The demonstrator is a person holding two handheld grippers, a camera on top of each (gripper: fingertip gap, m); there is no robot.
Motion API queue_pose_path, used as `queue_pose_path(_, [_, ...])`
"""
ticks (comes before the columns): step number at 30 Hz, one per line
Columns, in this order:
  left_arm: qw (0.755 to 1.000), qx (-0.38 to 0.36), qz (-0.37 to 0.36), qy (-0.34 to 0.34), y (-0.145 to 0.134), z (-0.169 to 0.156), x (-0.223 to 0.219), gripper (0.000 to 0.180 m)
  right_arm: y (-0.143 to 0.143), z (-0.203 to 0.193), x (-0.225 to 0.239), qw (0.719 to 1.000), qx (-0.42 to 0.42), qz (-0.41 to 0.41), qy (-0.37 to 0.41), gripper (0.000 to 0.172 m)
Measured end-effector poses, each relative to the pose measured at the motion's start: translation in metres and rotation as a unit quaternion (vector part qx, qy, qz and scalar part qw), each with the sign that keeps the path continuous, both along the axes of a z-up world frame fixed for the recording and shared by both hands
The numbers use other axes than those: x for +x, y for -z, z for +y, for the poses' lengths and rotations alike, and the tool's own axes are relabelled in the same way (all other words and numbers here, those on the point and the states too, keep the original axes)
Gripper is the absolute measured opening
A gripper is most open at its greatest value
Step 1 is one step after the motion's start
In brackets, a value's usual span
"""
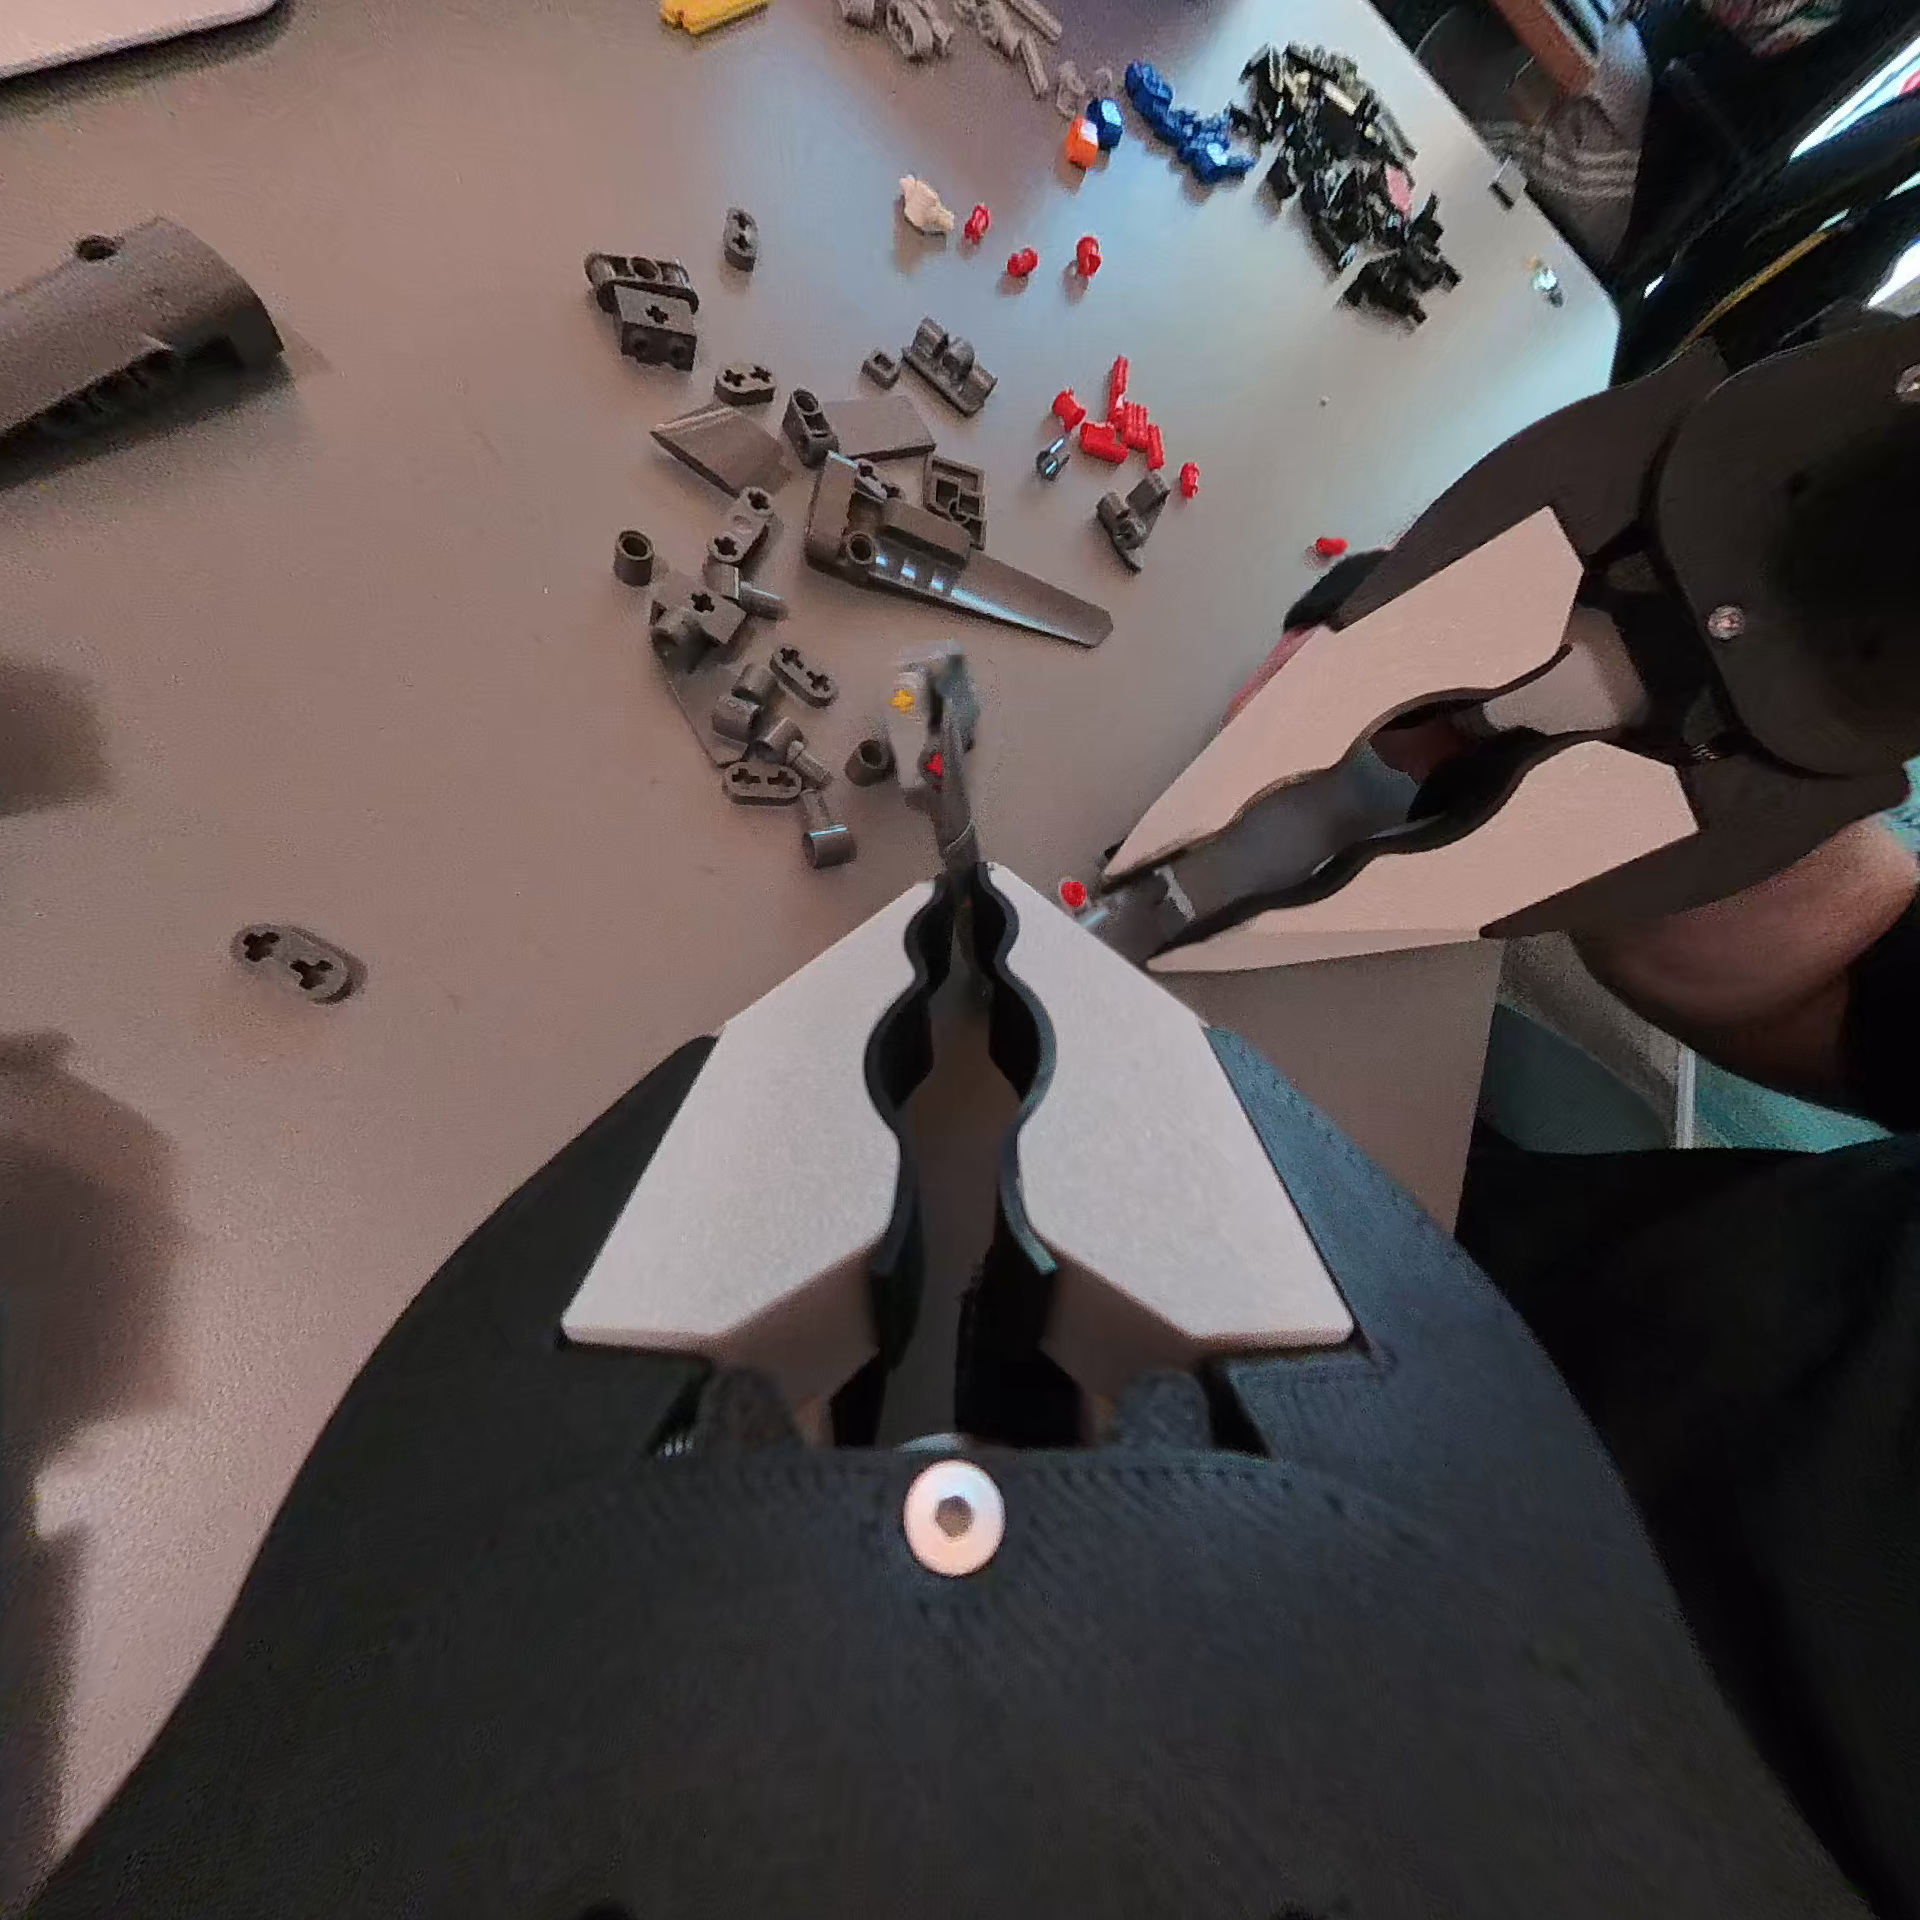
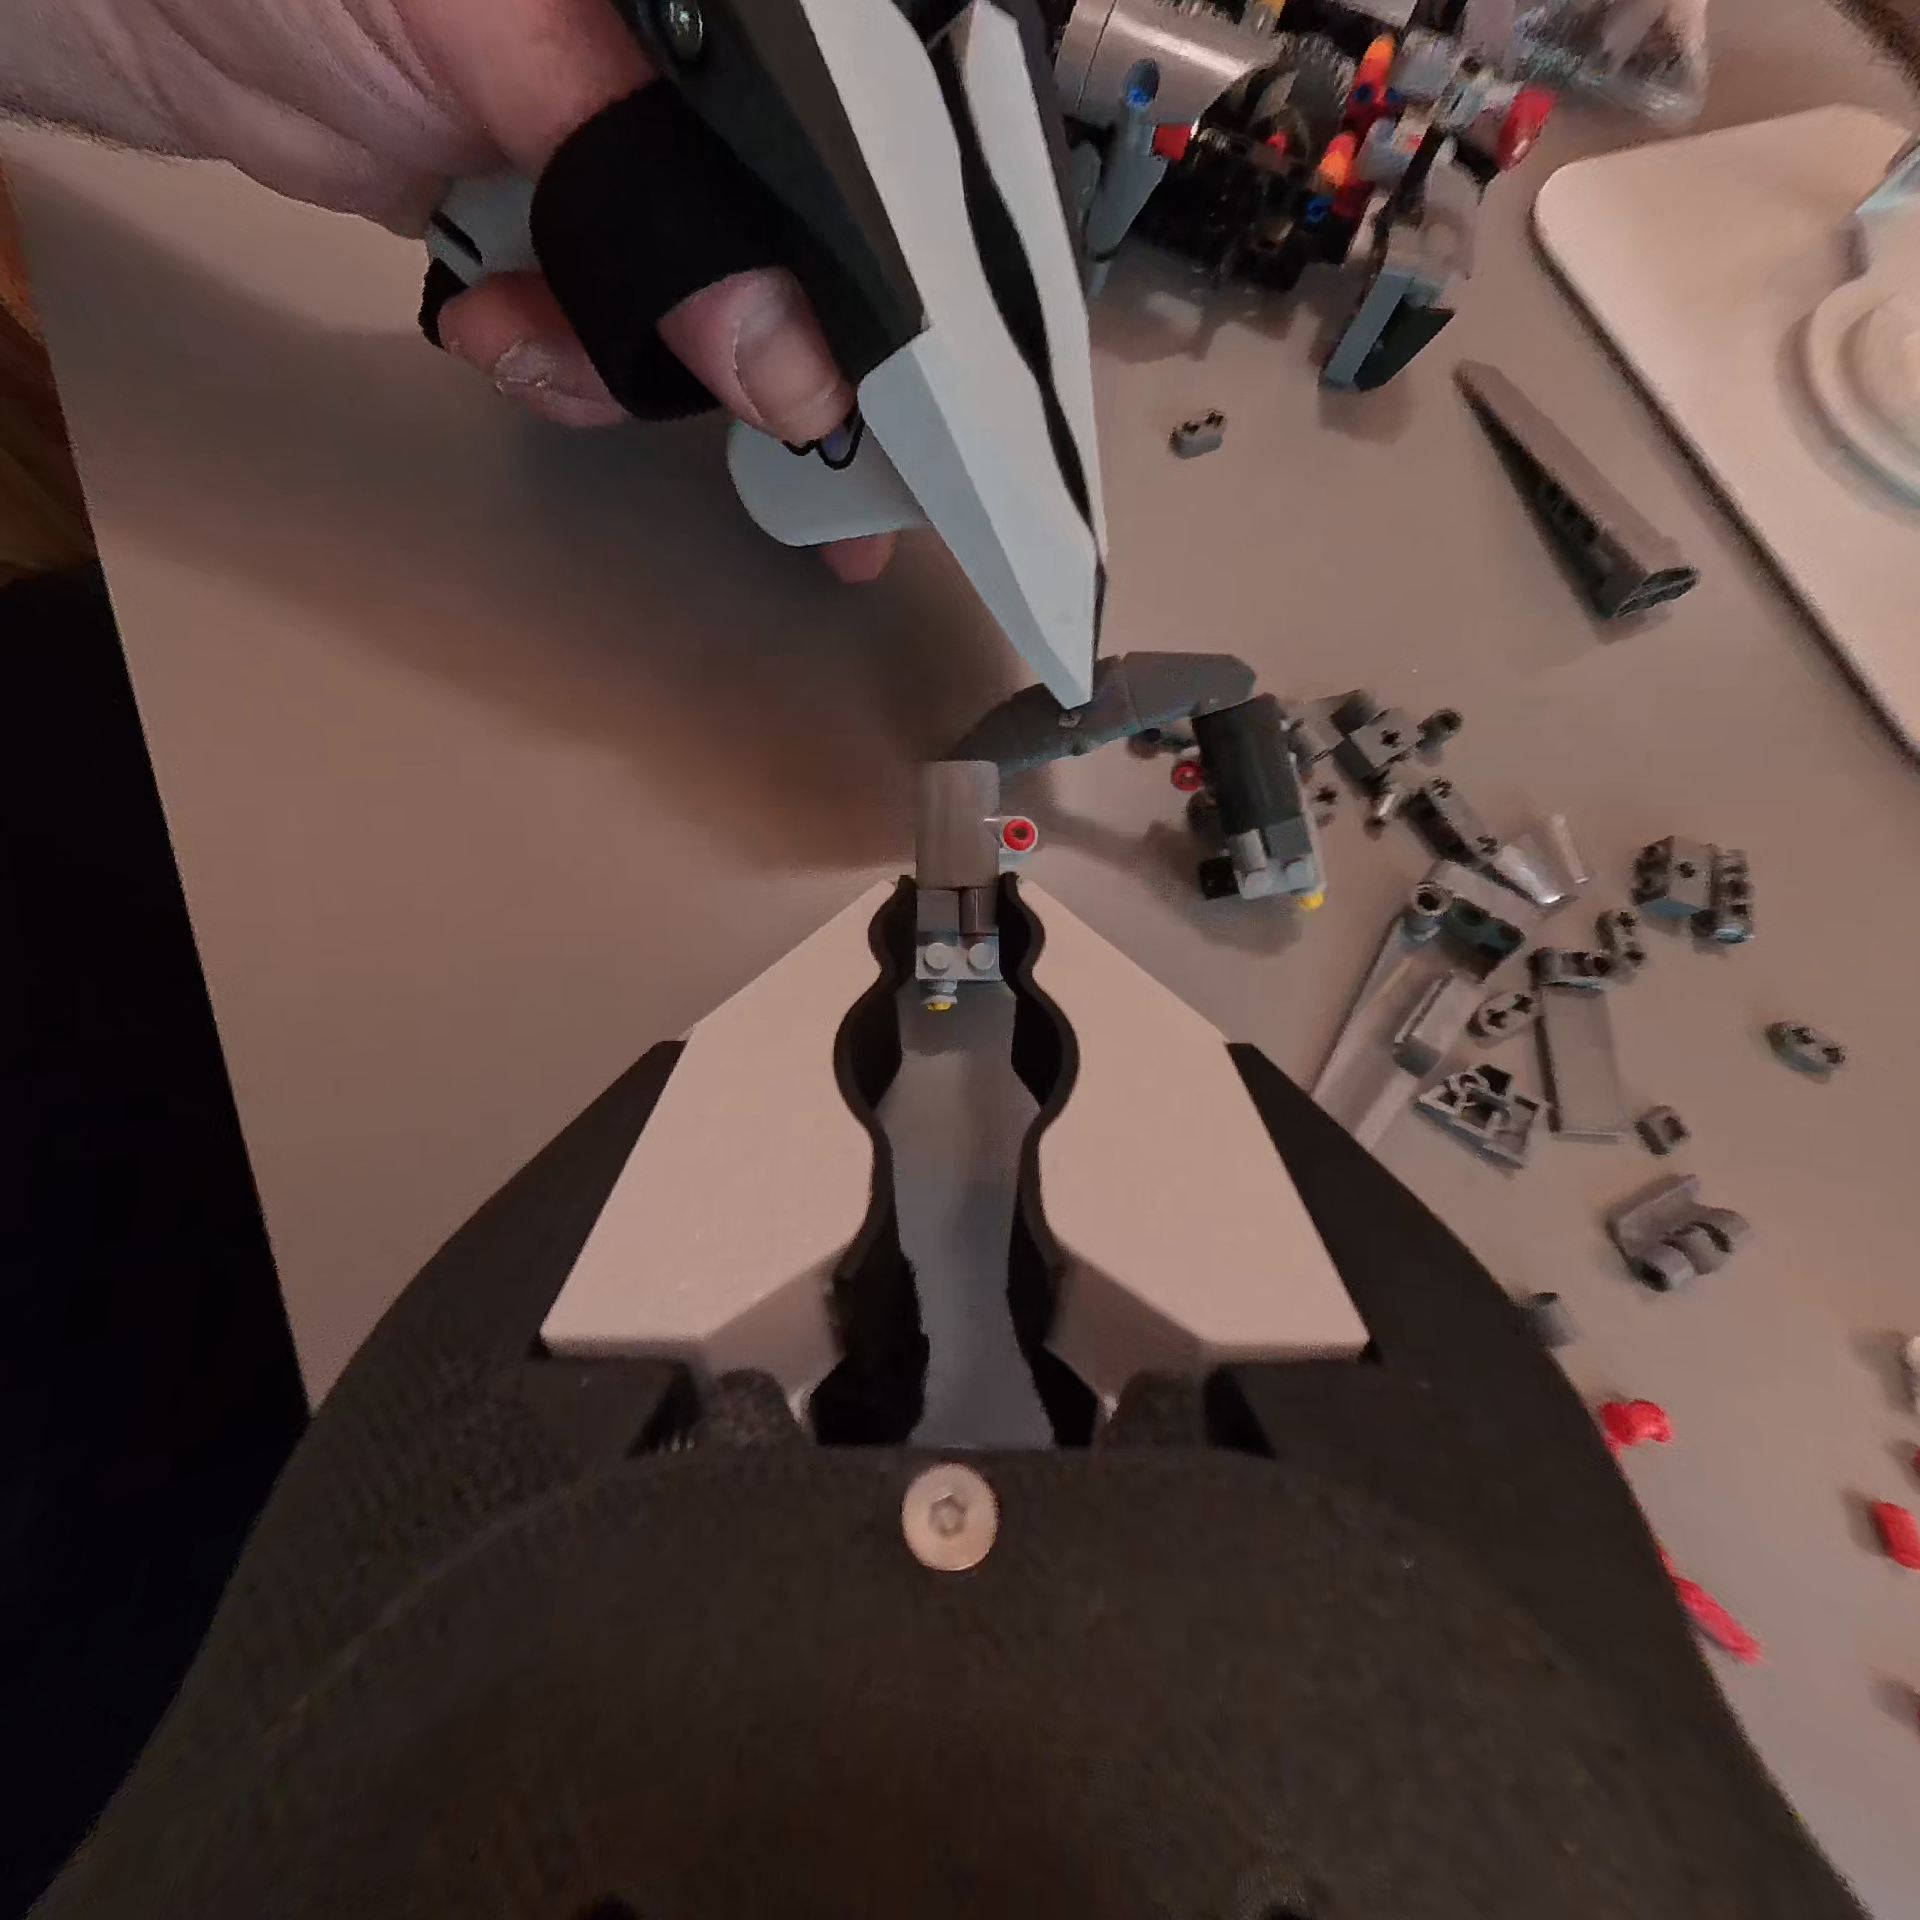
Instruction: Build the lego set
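My left gripper [image 1: 961, 899] is shut on the thin grey curved end of a brick assembly [image 1: 940, 748] and holds it above the table. The assembly ends in a dark block with a yellow and a red pin. In the right wrist view the left gripper [image 2: 1075, 681] pinches the curved grey piece [image 2: 1164, 686], with the dark block [image 2: 1252, 790] behind it. My right gripper [image 2: 956, 894] is shut on a small grey brick assembly [image 2: 956, 831] with a red pin [image 2: 1018, 831] on its side. It stands just below the left one's tip. The right gripper also shows in the left wrist view [image 1: 1138, 909].
Loose grey parts [image 1: 831, 499], red pins [image 1: 1117, 426], blue [image 1: 1184, 125] and black [image 1: 1340, 177] pieces lie scattered on the table. A large grey wedge [image 1: 125, 312] lies far left. A built model [image 2: 1299, 156], a long dark tapered piece [image 2: 1579, 499] and a white tray [image 2: 1714, 312] lie behind. Tip to tip, the grippers are about 4 cm apart. The built model [image 2: 1299, 156] lies around 15 cm away from my left fingertips.
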State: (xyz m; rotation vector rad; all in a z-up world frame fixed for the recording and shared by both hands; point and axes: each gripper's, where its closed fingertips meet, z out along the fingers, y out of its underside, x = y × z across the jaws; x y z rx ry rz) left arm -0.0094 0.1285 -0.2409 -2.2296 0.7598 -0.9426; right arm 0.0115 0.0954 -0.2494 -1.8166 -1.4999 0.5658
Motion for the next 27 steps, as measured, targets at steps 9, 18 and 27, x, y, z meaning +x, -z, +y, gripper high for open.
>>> queue_pose_path(9, [0.999,-0.008,-0.039,-0.011,-0.005,-0.004,0.002,0.0,0.002,0.001,0.012,0.998,0.046,-0.017,-0.031,0.013])
queue_pose_path(18, [0.997,-0.028,-0.067,-0.011,-0.004,-0.014,0.003,0.0,0.005,-0.014,0.015,0.994,0.003,-0.039,-0.104,0.031])
queue_pose_path(27, [0.997,0.003,-0.071,0.037,-0.012,-0.023,0.006,0.0,-0.053,0.036,0.011,0.988,0.106,0.048,-0.104,0.031])
